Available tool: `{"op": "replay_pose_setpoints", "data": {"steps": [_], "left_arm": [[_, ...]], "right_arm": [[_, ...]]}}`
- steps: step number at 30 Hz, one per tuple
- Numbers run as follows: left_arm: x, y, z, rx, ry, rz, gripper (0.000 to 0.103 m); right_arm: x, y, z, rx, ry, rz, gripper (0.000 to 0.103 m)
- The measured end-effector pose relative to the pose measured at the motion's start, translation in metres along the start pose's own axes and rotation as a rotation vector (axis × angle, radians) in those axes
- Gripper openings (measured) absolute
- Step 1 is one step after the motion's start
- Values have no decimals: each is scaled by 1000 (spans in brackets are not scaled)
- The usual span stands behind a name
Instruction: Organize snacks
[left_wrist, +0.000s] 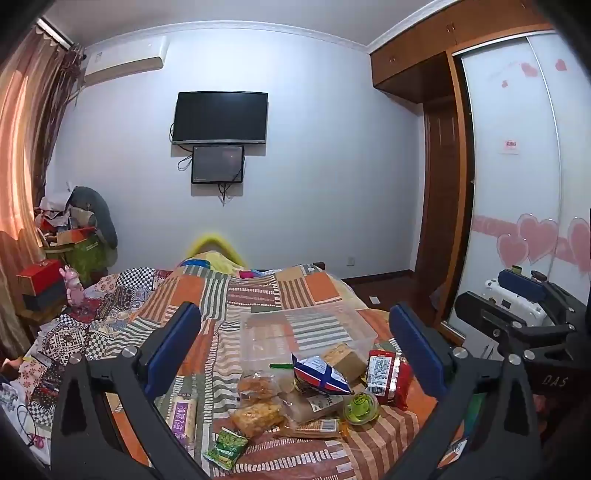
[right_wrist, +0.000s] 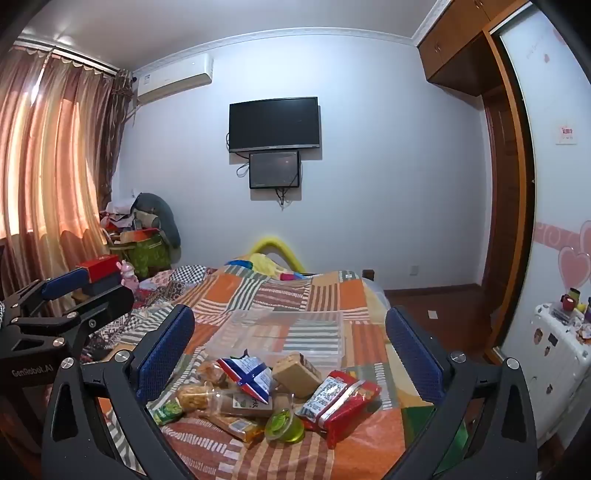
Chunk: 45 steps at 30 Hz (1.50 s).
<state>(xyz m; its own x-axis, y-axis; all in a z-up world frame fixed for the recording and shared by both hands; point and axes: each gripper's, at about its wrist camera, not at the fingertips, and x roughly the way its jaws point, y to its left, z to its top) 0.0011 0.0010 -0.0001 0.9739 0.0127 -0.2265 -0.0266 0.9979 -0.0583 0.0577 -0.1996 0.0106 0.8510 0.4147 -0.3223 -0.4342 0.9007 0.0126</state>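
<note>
Both tongs, the left gripper (left_wrist: 295, 347) and the right gripper (right_wrist: 290, 343), are held wide apart and empty above the snacks (left_wrist: 295, 395).

Nothing is seen to be sorted yet: the clear bin (left_wrist: 306, 332) on the bed (left_wrist: 251, 295) appears empty, and the whole pile lies just in front of it. A red pack (right_wrist: 338, 400), a blue-and-white bag (right_wrist: 249, 376), a tan box (right_wrist: 297, 373) and a green cup (right_wrist: 284, 426) are heaped together; a purple bar (left_wrist: 183, 417) lies apart at the left. All of the task is judged to remain.
</note>
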Motion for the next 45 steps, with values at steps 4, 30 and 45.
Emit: {"op": "replay_pose_setpoints", "data": {"steps": [4, 30, 45], "left_arm": [[2, -1, -1, 13, -1, -10, 103], [-1, 2, -3, -6, -3, -7, 103], [1, 4, -3, -25, 9, -8, 103]], "right_arm": [[0, 0, 0, 2, -3, -4, 103], [1, 1, -3, 6, -5, 5, 103], [1, 1, -3, 13, -10, 8, 103]]}}
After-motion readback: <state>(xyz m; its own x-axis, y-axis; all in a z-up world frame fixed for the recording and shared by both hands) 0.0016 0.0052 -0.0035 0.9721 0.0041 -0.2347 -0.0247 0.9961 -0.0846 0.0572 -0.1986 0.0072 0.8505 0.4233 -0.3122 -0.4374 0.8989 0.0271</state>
